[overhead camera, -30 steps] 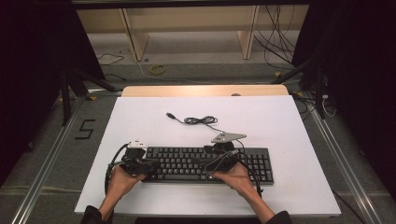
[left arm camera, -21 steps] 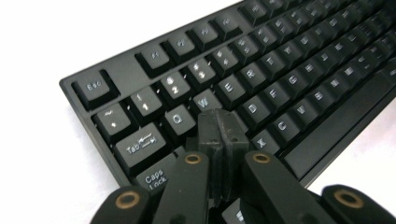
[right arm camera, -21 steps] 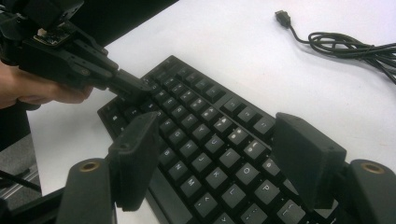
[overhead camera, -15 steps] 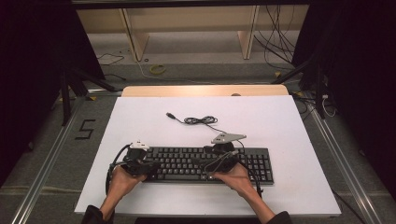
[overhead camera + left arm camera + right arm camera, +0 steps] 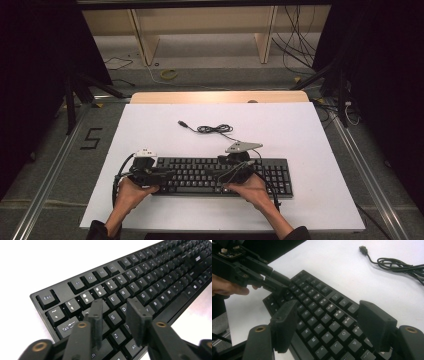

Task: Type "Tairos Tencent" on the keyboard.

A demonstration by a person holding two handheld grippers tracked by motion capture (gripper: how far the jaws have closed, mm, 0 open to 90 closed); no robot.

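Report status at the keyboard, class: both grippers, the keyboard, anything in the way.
Left gripper jaws just opening, nothing between them, over left keys. Right gripper open above keyboard. Cable lies clear behind.

keyboard (image 5: 220,175) | black, full-size, keys up | flat on white table, near front edge | cable (image 5: 215,129) coiled behind, unplugged

A big white board (image 5: 300,150) lies on the table. Behind it sits a light wood strip (image 5: 220,96). On the grey floor (image 5: 45,165) there's a black no. 5 (image 5: 91,138), a yellow ring (image 5: 169,74) & loose wires (image 5: 295,45).
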